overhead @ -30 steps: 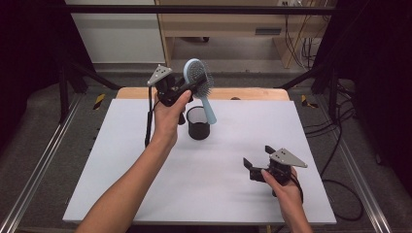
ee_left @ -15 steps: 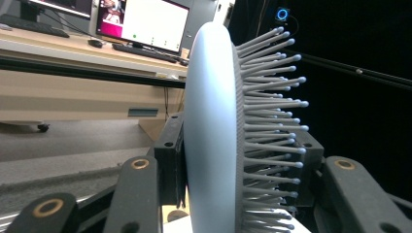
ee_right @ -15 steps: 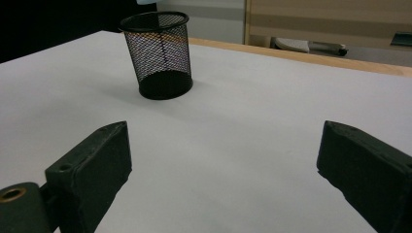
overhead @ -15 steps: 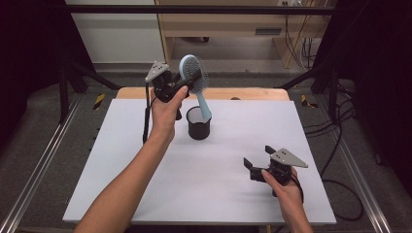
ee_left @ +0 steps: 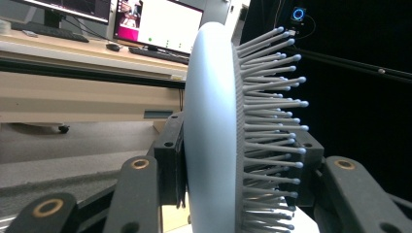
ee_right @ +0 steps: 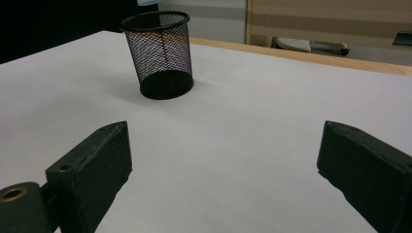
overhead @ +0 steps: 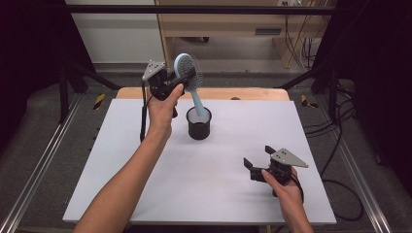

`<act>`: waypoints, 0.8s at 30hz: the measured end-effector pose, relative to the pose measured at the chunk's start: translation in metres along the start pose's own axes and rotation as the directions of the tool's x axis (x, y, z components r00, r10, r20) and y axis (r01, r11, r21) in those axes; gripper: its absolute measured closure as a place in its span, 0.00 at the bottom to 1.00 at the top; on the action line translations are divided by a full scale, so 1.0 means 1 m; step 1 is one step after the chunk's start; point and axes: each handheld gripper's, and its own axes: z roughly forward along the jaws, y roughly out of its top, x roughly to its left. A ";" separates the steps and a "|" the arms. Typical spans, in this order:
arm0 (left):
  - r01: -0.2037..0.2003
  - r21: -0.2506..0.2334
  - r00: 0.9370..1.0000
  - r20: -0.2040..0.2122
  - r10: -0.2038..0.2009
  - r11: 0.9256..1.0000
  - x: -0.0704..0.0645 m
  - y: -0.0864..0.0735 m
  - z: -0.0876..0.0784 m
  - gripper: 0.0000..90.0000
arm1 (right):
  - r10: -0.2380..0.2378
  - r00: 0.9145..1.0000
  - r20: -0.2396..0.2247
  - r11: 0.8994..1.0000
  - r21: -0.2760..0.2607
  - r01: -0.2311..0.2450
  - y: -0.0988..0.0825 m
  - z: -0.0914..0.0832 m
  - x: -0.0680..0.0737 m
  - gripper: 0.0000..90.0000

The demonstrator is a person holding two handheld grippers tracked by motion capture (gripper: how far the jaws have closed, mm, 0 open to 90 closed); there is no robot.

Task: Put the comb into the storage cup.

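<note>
My left gripper (overhead: 171, 83) is raised over the back of the white table (overhead: 214, 189) and is shut on the oval head of a light blue hairbrush (overhead: 186, 70). In the left gripper view the brush head (ee_left: 214, 126) stands upright between the fingers (ee_left: 170, 155), bristles to the right. The handle slants down, and its tip hangs just above the mouth of a black mesh cup (overhead: 199, 127). Near the table's front right my right gripper (overhead: 258, 157) rests low and open, holding nothing. In the right gripper view its jaws (ee_right: 223, 165) point at the cup (ee_right: 162, 54), and nothing shows inside the mesh.
A wooden strip (overhead: 243, 93) runs along the table's far edge. Beyond it stand a wooden desk (overhead: 228, 29) and loose cables (overhead: 311, 48). Metal rails (overhead: 43, 160) flank the table. White surface lies bare between the cup and the right gripper.
The left hand has carried the brush a little to the left and up, and the handle now stands steeper with its tip over the cup. The right gripper has not moved.
</note>
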 end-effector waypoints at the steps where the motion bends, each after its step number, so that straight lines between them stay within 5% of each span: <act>1: 0.000 0.000 1.000 -0.002 0.000 1.000 0.000 0.000 0.000 0.58 | 0.000 1.000 -0.002 1.000 0.000 0.000 0.000 0.000 0.000 0.06; 24: -0.075 0.046 0.997 -0.018 0.076 0.996 -0.007 -0.021 0.014 0.58 | -0.002 1.000 -0.016 1.000 0.007 0.002 -0.001 0.001 -0.001 0.06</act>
